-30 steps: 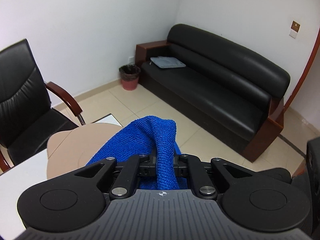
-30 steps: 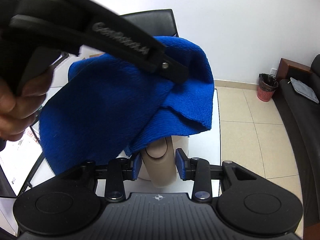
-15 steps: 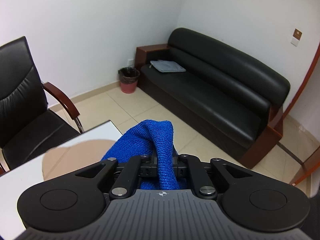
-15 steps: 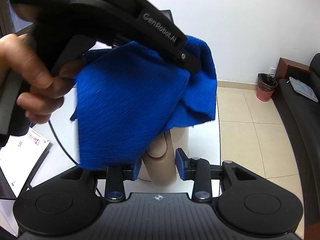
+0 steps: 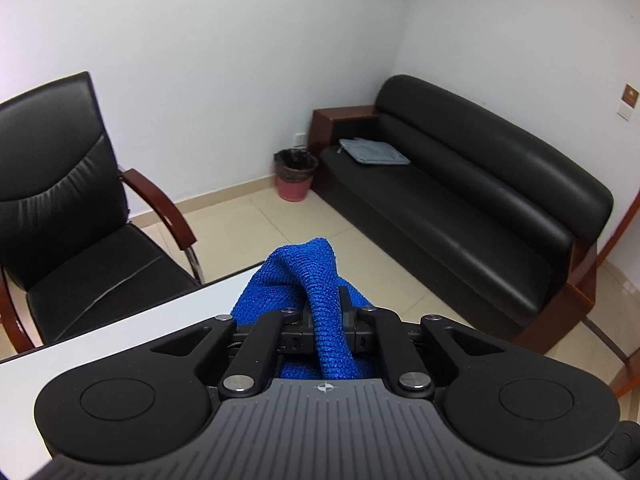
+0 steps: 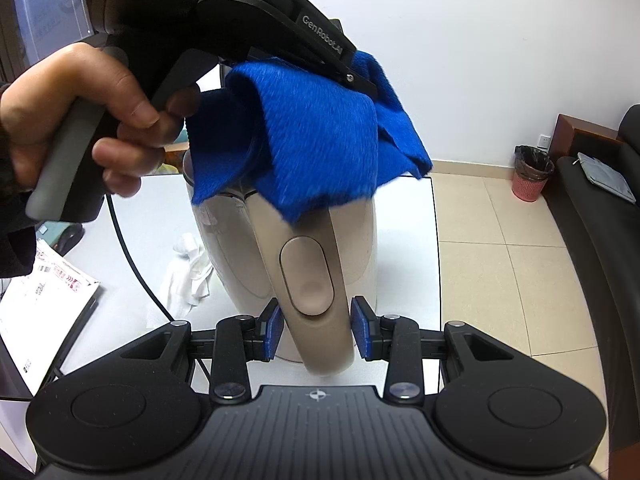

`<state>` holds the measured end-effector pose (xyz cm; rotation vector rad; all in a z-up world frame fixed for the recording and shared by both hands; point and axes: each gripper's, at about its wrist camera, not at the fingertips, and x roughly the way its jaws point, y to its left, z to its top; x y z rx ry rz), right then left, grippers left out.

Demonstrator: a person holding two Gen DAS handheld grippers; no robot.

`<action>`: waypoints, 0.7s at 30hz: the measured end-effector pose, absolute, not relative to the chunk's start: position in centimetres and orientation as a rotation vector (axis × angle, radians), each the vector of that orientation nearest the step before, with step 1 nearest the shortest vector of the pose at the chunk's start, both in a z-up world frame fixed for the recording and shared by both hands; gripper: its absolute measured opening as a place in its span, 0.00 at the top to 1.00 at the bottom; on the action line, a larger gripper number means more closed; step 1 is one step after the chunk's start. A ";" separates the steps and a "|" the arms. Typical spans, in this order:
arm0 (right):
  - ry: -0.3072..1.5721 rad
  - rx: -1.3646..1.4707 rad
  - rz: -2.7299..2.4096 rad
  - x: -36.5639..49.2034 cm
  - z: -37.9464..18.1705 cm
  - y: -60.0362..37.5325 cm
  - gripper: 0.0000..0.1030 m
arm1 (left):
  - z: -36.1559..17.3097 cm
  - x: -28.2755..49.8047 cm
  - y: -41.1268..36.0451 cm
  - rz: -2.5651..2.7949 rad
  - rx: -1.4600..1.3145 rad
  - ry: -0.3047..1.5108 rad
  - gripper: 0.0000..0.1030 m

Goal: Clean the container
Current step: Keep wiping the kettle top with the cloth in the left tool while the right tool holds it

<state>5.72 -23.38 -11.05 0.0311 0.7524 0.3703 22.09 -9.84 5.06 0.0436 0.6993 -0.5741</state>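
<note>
A beige kettle (image 6: 240, 256) stands on the white table (image 6: 132, 220). My right gripper (image 6: 318, 330) is shut on the kettle's handle (image 6: 316, 304), its blue pads on both sides. My left gripper (image 5: 326, 322) is shut on a blue cloth (image 5: 316, 280). In the right wrist view the left gripper (image 6: 352, 68) holds the cloth (image 6: 316, 140) over the kettle's top, and the cloth hangs over the rim and hides the opening.
A crumpled white tissue (image 6: 188, 268), papers (image 6: 44, 300) and a black cable (image 6: 132, 256) lie on the table left of the kettle. A black chair (image 5: 60, 208), a black sofa (image 5: 480, 208) and a red bin (image 5: 294, 180) stand beyond the table's edge.
My left gripper has lifted with the cloth and moved back, so more of the kettle's body and handle shows. My right gripper keeps hold of the handle.
</note>
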 end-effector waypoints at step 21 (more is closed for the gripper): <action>0.757 0.035 0.360 6.4 -11.7 -23.8 0.62 | 5.1 21.5 -3.5 -0.398 0.019 0.655 0.90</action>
